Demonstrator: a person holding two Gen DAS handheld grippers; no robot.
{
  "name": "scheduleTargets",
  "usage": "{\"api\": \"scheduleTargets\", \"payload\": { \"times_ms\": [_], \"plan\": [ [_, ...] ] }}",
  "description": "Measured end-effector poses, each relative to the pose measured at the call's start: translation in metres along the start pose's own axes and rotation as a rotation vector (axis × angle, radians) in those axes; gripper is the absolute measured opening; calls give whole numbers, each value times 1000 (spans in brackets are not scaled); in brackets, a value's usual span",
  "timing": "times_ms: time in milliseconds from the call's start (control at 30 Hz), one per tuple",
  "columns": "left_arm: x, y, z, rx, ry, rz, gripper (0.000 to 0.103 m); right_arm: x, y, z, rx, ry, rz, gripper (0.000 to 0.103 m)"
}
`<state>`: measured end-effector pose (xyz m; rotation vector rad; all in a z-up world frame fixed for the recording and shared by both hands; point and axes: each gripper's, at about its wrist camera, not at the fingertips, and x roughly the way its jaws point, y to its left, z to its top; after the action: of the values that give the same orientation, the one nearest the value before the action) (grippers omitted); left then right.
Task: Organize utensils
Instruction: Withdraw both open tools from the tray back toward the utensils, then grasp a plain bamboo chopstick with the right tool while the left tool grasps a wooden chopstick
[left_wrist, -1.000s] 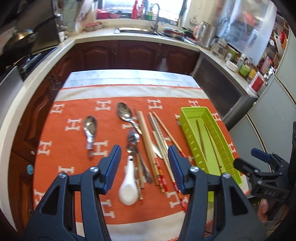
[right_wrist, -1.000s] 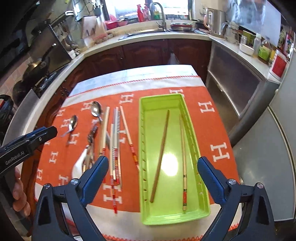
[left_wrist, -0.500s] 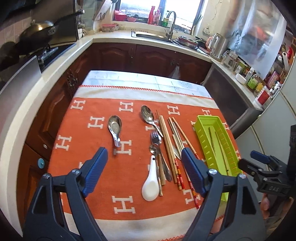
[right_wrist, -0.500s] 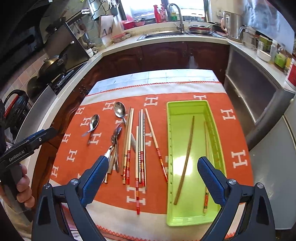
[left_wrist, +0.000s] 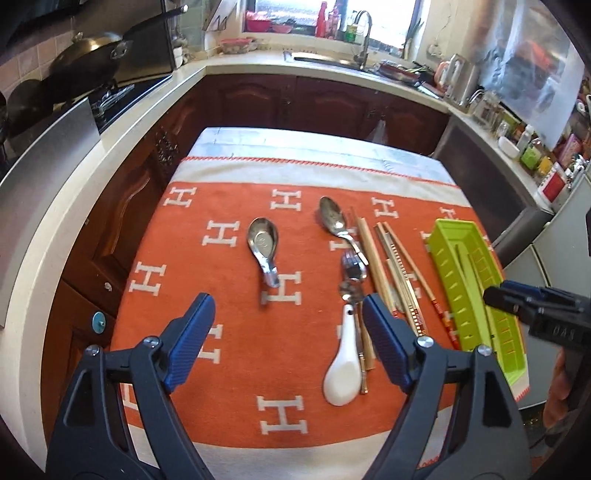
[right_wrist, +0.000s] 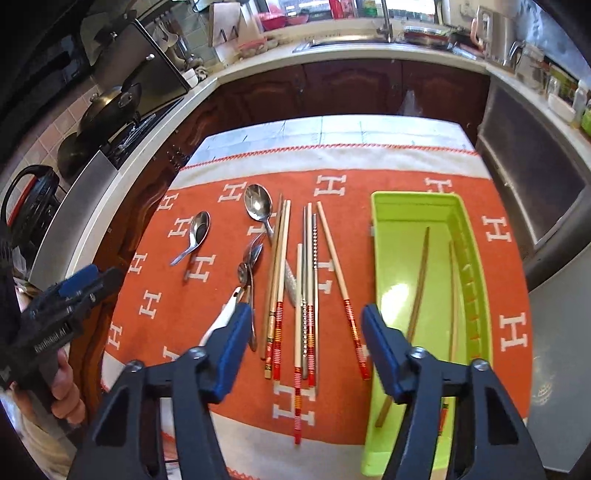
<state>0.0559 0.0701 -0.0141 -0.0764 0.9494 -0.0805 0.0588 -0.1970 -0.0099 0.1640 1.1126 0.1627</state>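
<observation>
Here: left gripper (left_wrist: 286, 334) wide, holding nothing, above orange H-patterned cloth (left_wrist: 229, 266); right gripper (right_wrist: 306, 347) wide over red-banded wooden chopsticks (right_wrist: 275, 295); two chopsticks inside lime-green plastic tray (right_wrist: 399, 206).

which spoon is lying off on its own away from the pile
The short steel spoon, alone on bare cloth left of the pile. The long spoon and white spoon lie in it.

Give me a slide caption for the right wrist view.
Open right gripper hovers over loose chopsticks on the orange cloth, beside a green tray already holding two chopsticks.
</observation>
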Motion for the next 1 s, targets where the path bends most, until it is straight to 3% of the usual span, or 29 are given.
{"api": "scheduleTargets", "payload": {
  "times_ms": [167,333,433,633,1000],
  "plan": [
    [17,2,7,1,21,12,73,34,-1,28,14,65,-3,41],
    [36,-4,18,12,46,-22,58,81,-2,60,-3,140,-49,29],
    [50,-12,23,22,80,-41,49,110,-5,71,-10,191,-99,26],
    [75,-29,28,44,117,-66,41,158,-11,84,-45,283,-186,25],
    [103,-47,32,58,164,-91,39,202,-21,86,-71,374,-239,25]
  ]
}}
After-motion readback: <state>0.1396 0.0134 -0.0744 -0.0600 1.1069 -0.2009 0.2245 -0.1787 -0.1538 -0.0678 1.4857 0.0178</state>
